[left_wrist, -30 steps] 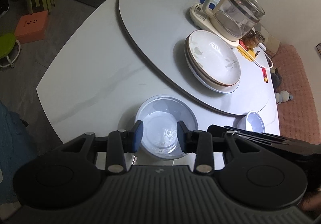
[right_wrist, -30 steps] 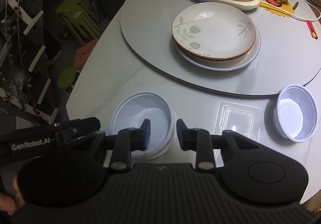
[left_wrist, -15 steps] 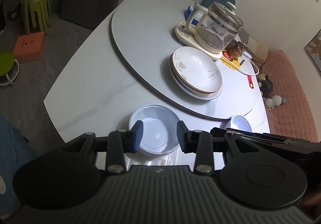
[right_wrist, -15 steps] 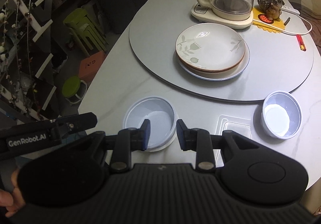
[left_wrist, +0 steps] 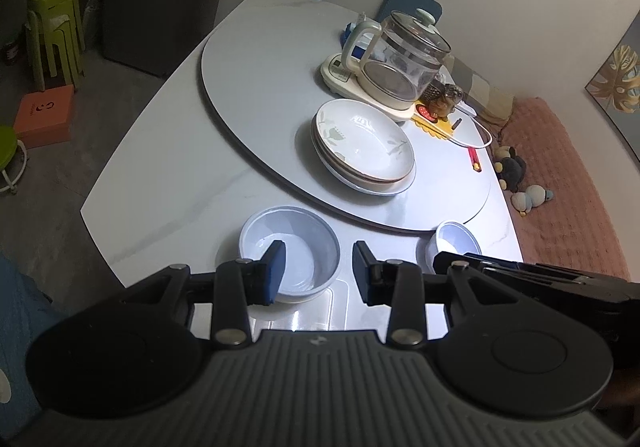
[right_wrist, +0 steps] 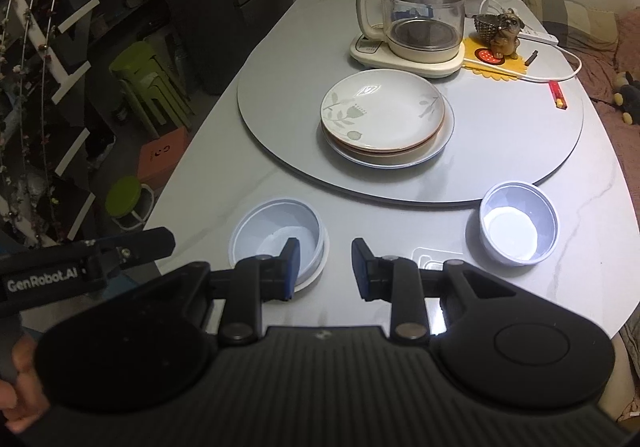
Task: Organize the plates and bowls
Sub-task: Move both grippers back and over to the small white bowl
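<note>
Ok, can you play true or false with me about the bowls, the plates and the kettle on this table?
1. The plates are stacked on the round turntable. True.
2. The big bowl sits on the plates. False: it stands on the table, apart from them.
3. The right gripper holds the small bowl. False: its jaws are open and empty.
4. The kettle stands behind the plates. True.
5. The left gripper is shut. False: it is open.

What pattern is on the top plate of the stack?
Pale grey-green flower and leaf sprigs on cream, brown rim; the top plate shows best in the right wrist view.
</note>
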{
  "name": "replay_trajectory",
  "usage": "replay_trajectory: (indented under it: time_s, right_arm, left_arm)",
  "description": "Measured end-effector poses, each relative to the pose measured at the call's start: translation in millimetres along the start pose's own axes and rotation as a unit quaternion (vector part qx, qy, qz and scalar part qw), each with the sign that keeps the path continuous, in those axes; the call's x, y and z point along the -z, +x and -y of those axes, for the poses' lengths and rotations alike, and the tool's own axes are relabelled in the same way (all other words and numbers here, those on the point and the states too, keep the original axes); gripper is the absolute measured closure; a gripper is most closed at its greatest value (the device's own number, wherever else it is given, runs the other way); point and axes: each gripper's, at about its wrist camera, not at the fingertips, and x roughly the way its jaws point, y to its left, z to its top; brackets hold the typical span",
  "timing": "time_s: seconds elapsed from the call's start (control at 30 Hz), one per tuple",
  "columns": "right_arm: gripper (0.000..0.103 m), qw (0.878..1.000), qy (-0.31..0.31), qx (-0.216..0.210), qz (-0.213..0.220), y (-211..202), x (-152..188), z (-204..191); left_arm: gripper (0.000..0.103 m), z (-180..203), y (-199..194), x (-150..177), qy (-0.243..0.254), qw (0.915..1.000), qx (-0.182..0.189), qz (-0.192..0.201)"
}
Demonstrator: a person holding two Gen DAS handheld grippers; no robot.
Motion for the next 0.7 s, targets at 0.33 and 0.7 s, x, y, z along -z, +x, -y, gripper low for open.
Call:
replay_trajectory:
  time_s: [0.33, 0.7]
  right_arm:
    - [0.072, 0.999, 0.022, 0.024, -0.003, -12, 16, 19]
    - [0.072, 0.998, 0.025, 0.055, -0.001, -19, 9, 62]
  left_arm:
    - [0.061, 23, 3, 10, 0.022, 0.9996, 0.014, -0.005]
    - [0.061, 72, 28, 4, 0.04, 0.9987, 0.029, -0.011]
